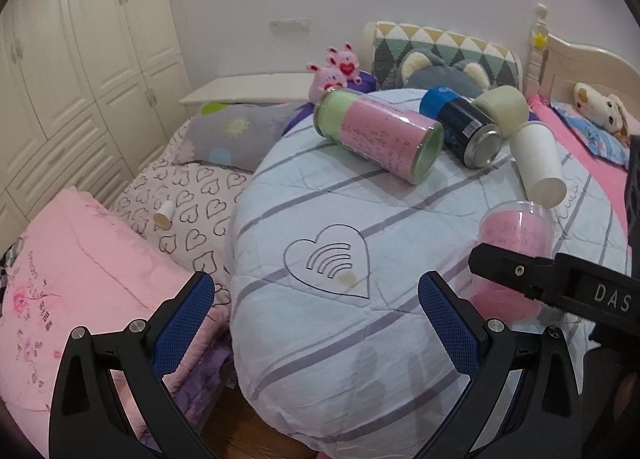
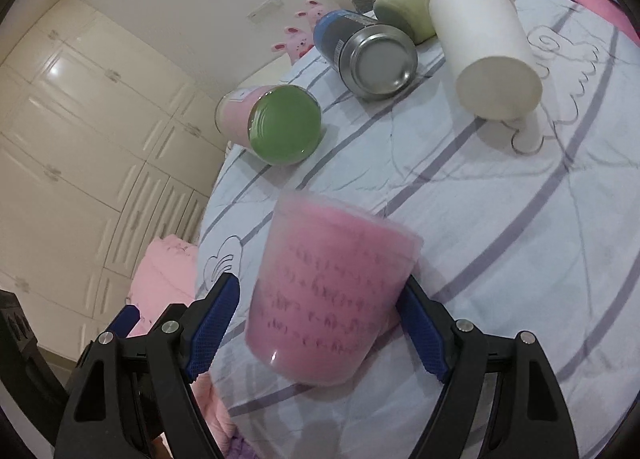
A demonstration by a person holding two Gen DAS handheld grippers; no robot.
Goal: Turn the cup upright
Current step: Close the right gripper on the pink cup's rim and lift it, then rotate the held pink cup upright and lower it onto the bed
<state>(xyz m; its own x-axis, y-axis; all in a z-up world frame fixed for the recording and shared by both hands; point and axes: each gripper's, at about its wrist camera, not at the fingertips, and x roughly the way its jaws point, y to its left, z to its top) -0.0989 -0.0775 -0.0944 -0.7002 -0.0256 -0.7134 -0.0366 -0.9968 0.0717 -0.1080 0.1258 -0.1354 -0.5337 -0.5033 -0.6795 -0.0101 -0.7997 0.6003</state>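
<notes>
Reaching our right gripper (image 2: 320,323) around the pink cup (image 2: 332,299), we are spreading its fingers either side, apparently not gripping. Our left gripper (image 1: 316,315) is hovering wide open beside the cup, over the striped quilt (image 1: 400,219), facing white wardrobes (image 1: 80,71).

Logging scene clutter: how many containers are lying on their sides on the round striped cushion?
4: the green-and-pink jar at the left, the dark can beside it, the pale green cup behind, the white paper cup at the right. The pink cup sits between the right gripper fingers.
</notes>
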